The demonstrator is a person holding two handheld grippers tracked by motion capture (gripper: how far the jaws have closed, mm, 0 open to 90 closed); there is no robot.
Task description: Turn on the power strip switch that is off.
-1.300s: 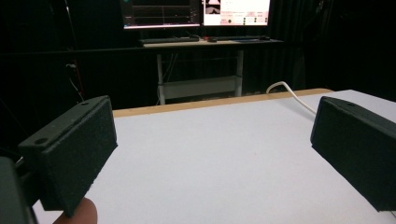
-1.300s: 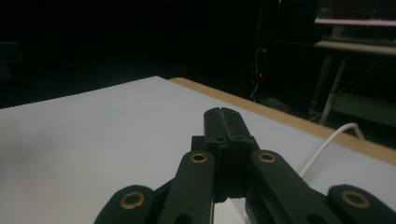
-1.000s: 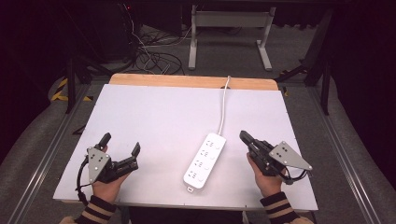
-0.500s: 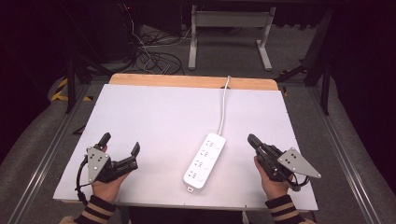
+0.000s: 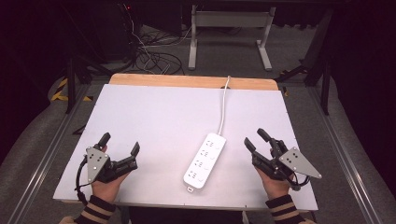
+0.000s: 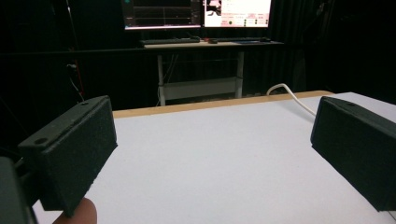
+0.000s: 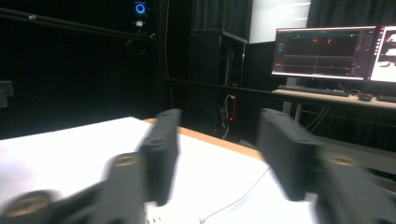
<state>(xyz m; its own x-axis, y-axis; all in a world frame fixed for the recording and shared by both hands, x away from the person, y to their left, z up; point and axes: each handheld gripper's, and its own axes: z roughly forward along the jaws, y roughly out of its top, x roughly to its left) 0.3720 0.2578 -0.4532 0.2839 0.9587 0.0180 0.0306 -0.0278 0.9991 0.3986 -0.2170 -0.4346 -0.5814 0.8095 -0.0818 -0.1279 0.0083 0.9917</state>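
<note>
A white power strip [image 5: 204,160] lies flat on the white tabletop [image 5: 159,116], toward the near edge and slightly right of centre, its long axis tilted. Its cord [image 5: 223,107] runs straight away to the far wooden edge [image 5: 187,80]. The left hand-held gripper [image 5: 120,149] rests near the front left corner, jaws spread wide with nothing between them, well apart from the strip. The right hand-held gripper [image 5: 254,138] sits near the strip's right side, not touching it, jaws also spread and empty. Monitors [image 6: 196,11] glow beyond the tabletop.
</note>
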